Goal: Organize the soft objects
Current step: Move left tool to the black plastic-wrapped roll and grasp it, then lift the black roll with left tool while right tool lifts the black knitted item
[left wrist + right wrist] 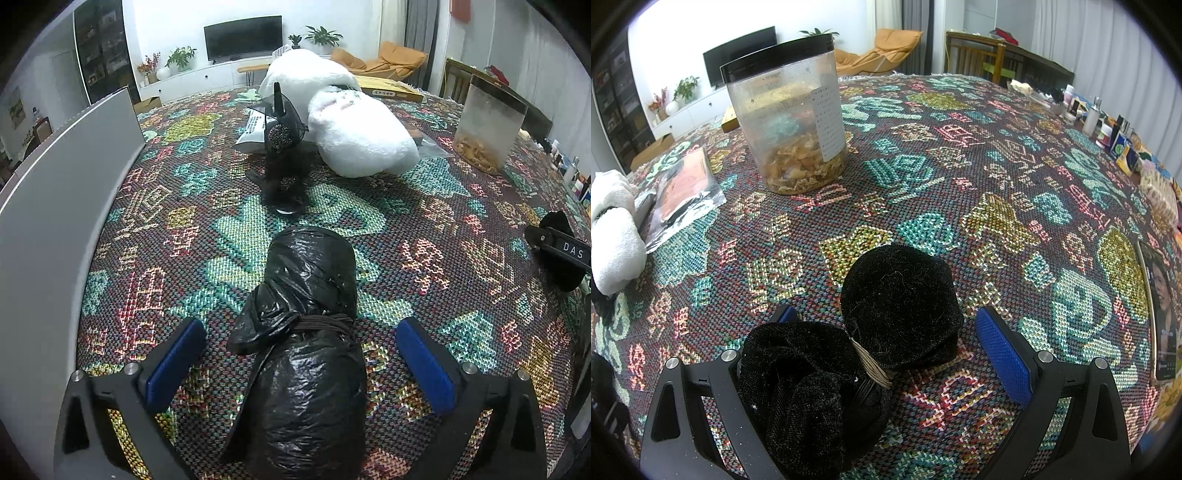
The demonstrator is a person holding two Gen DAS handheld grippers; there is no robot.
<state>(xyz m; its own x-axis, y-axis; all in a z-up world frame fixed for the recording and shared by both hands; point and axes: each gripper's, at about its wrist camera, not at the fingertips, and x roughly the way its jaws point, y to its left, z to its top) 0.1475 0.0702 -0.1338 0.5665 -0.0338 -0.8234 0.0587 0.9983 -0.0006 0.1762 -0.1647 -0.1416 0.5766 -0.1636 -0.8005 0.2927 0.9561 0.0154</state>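
Left tongs (299, 365) spread wide, blue pads clear on either side of the black plastic bundle (306, 354) tied at its waist, lying free on the patterned worktop (424, 221), apparently set down there. Right tongs (886, 343) likewise apart around the black knit bundle (857, 343), one lobe draped over the left finger, nothing clamped.

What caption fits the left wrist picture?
Open left tongs straddle a tied black plastic bundle on the patterned tablecloth.

glossy black bag (306, 354), multicoloured woven cloth (424, 229)
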